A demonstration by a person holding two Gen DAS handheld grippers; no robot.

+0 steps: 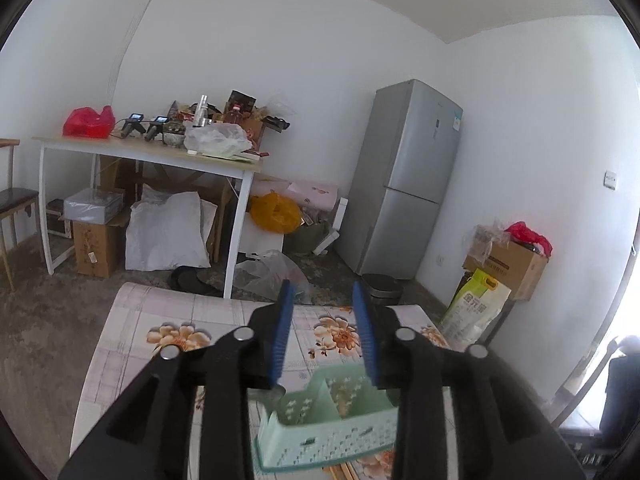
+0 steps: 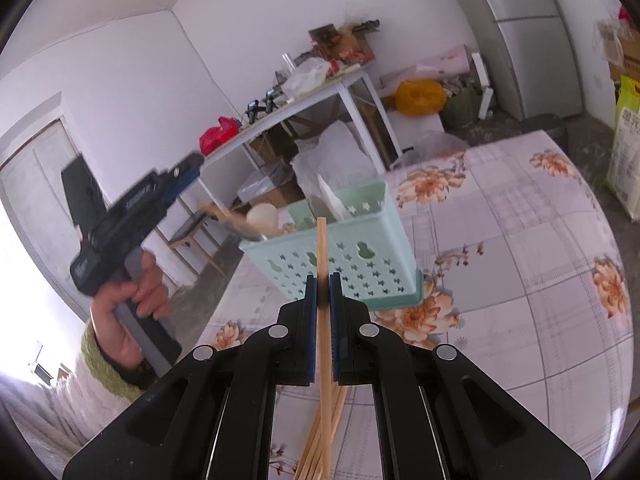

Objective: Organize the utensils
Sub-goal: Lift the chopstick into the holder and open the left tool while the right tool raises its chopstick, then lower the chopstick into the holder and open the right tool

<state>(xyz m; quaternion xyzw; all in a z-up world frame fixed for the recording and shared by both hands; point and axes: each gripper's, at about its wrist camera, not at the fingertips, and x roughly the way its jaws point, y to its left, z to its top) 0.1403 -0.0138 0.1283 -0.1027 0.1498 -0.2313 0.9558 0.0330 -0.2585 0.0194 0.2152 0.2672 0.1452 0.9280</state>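
Note:
A mint-green perforated utensil basket (image 2: 360,268) stands on the floral tablecloth (image 2: 520,240). It holds a white spoon-like piece (image 2: 332,200), a pale rounded handle (image 2: 262,216) and a blurred wooden utensil (image 2: 228,220). My right gripper (image 2: 322,280) is shut on one wooden chopstick (image 2: 322,240), whose tip points up in front of the basket. Several more chopsticks (image 2: 320,440) lie under it. In the left wrist view, my left gripper (image 1: 321,286) hovers above the basket (image 1: 320,436), open, with nothing between its blue pads (image 1: 282,332). A hand holds it at the basket's left side (image 2: 136,208).
Beyond the table edge (image 1: 132,292) stand a cluttered white desk (image 1: 160,156), a grey fridge (image 1: 408,184), a cardboard box (image 1: 508,268) and a rice bag (image 1: 476,308). Bags and boxes cover the floor under the desk. A chair (image 1: 16,200) stands far left.

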